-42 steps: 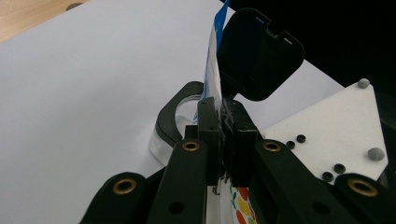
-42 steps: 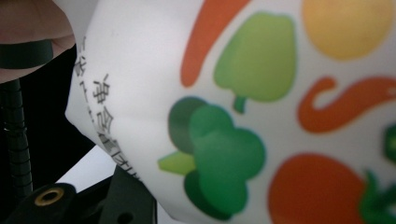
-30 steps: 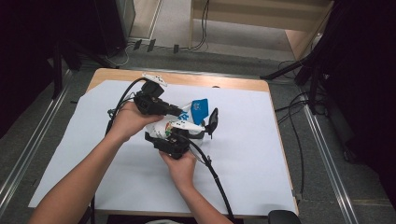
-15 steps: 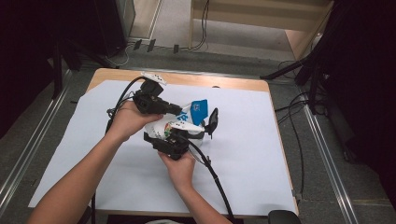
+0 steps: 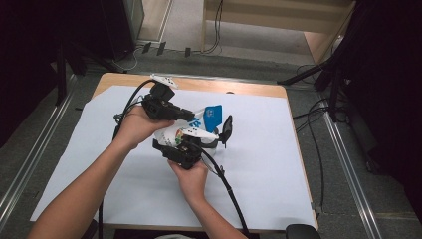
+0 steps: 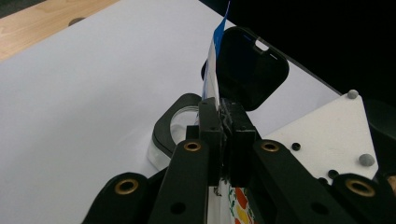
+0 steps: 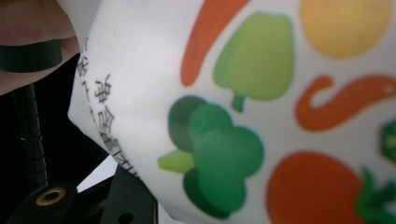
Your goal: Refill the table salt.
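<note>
A white bag (image 5: pixel 171 134) printed with vegetables has a blue top edge (image 5: pixel 212 114). My left gripper (image 5: pixel 191 116) is shut on that edge, and the left gripper view shows the pads (image 6: pixel 212 121) pinching the thin film (image 6: pixel 212 70). Below it stands a clear container (image 5: pixel 215 143) with a black rim (image 6: pixel 163 128) and an open black flip lid (image 5: pixel 227 128). My right gripper (image 5: pixel 205 143) reaches in from the near side and appears shut on the container. The bag (image 7: pixel 233 93) hangs right in front of the right gripper's camera and hides its jaws.
White paper (image 5: pixel 278 164) covers the wooden table (image 5: pixel 239 88). Cables trail from both grippers, one toward the table's near edge (image 5: pixel 231 194). Dark stands and floor cables surround the table at left and right.
</note>
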{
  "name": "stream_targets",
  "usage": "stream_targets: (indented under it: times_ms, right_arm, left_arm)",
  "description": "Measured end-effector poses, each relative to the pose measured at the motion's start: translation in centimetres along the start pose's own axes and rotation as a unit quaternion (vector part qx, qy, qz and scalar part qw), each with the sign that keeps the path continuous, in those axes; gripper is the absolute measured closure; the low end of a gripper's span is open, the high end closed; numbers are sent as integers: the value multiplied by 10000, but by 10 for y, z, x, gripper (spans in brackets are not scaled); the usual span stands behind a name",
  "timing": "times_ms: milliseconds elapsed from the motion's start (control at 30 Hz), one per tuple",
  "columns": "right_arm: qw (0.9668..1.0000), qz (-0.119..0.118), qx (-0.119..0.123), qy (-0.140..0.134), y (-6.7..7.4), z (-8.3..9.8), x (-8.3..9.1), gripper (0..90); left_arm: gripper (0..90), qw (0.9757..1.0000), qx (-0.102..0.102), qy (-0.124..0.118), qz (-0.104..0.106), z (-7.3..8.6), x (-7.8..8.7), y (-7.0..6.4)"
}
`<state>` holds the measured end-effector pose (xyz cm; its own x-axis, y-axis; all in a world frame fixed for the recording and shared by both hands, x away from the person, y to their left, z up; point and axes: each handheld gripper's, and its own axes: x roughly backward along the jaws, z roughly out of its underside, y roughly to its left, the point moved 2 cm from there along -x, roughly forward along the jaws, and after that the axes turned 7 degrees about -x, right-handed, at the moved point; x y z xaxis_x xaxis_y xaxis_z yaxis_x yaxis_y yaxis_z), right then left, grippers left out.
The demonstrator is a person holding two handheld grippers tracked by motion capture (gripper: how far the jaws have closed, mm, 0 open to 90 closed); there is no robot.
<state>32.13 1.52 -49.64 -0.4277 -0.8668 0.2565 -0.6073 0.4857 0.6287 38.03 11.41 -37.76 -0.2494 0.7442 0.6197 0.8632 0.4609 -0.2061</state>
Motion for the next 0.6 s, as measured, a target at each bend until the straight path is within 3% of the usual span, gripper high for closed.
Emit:
stream_targets:
  times_ms: [600]
  right_arm:
    - [10000,15,3,41,2,-3,-1,589]
  left_arm:
    - [882,10000,12,-16,-7,-1,2,1]
